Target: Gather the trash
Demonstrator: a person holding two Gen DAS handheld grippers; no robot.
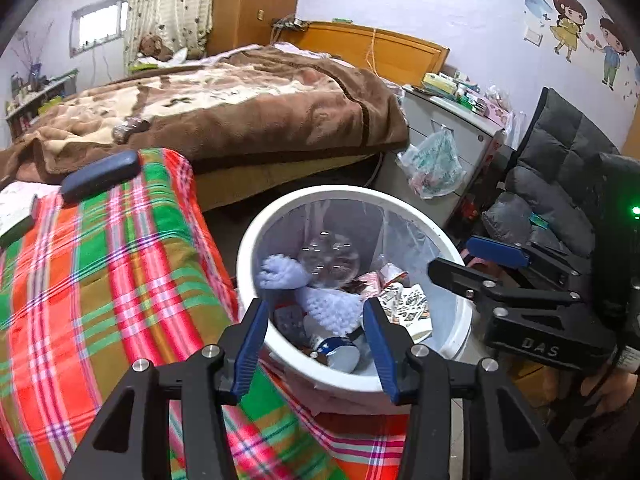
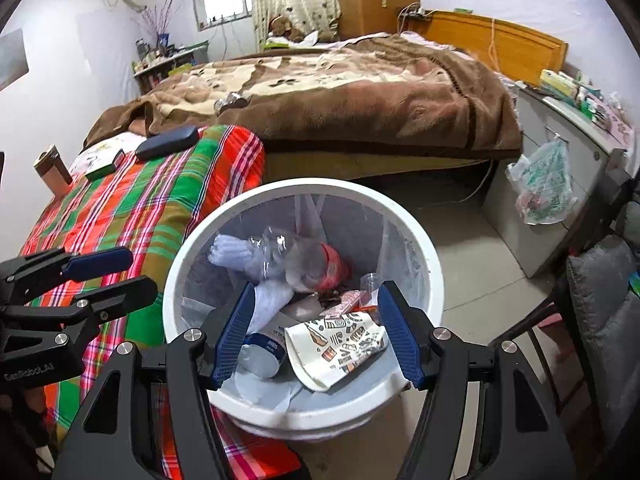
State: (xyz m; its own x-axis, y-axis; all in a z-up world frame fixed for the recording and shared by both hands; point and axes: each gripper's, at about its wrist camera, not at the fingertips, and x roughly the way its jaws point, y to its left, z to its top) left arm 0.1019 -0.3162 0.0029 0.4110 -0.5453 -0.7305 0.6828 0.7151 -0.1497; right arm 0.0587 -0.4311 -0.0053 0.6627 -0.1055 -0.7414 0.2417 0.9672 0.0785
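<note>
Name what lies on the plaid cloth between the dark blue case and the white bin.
Nothing: in the right wrist view the plaid cloth is bare from the dark blue case to the white bin.

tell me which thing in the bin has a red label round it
The clear plastic bottle lying on its side deep in the white bin. The patterned paper cup and blue-labelled container show no red.

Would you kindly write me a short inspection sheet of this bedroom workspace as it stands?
Surface: plaid cloth beside the bin.
Job's things: white bin, lined, holding a clear bottle, patterned paper cup, pale fluffy sock.
Clutter: dark case and green box on the cloth.
Grippers: left gripper and right gripper open, empty, above the bin.
Cables: cord under the bed.
Surroundings: bed with brown blanket, hanging plastic bag.
</note>
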